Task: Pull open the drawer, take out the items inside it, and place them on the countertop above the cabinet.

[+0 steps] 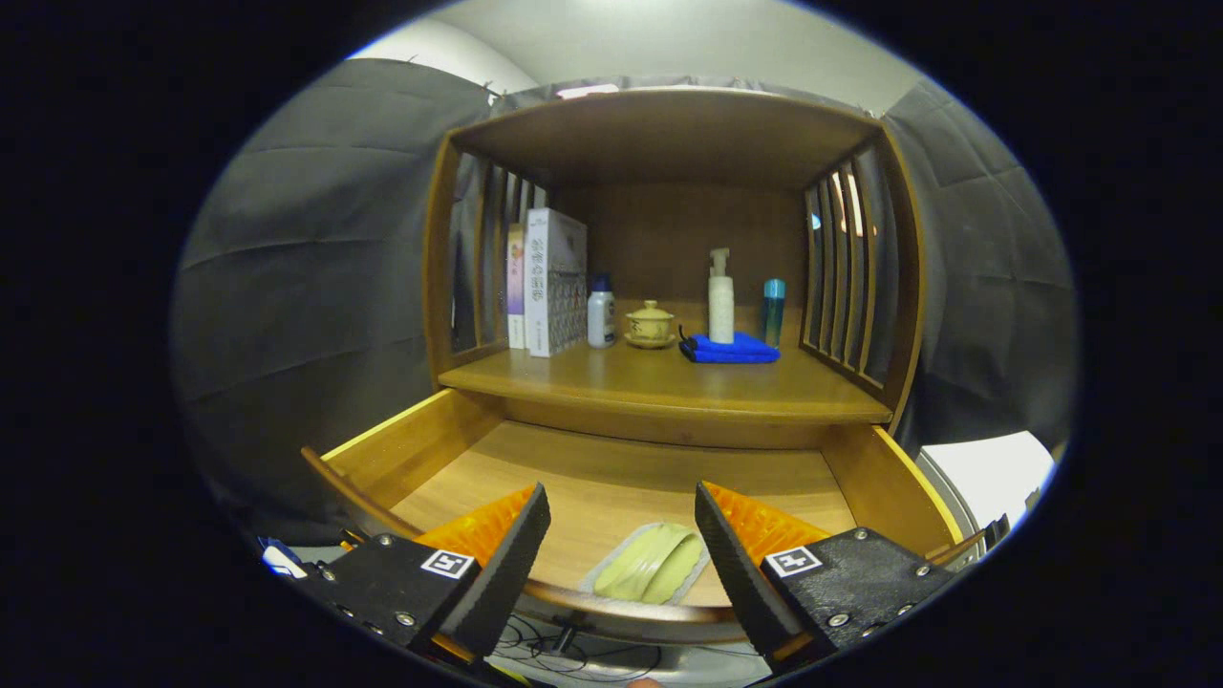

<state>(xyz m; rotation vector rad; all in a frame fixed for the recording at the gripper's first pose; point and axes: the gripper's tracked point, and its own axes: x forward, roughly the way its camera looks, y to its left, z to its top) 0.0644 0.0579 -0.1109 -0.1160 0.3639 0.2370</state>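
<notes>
I am holding my tongs [621, 554] wide apart, gripping nothing. The drawer [611, 478] is already pulled out. A green packet [650, 564] is lying near the drawer's front edge, just ahead and between my fingers. I think the grabbing step is starting: I need to dip down, pinch it, then lift it to the countertop [659, 382].

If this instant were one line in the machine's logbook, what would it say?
drawer: pulled open | green packet: lying in drawer, between the fingers | gripper: open, above drawer front | countertop: packet not yet placed
</notes>
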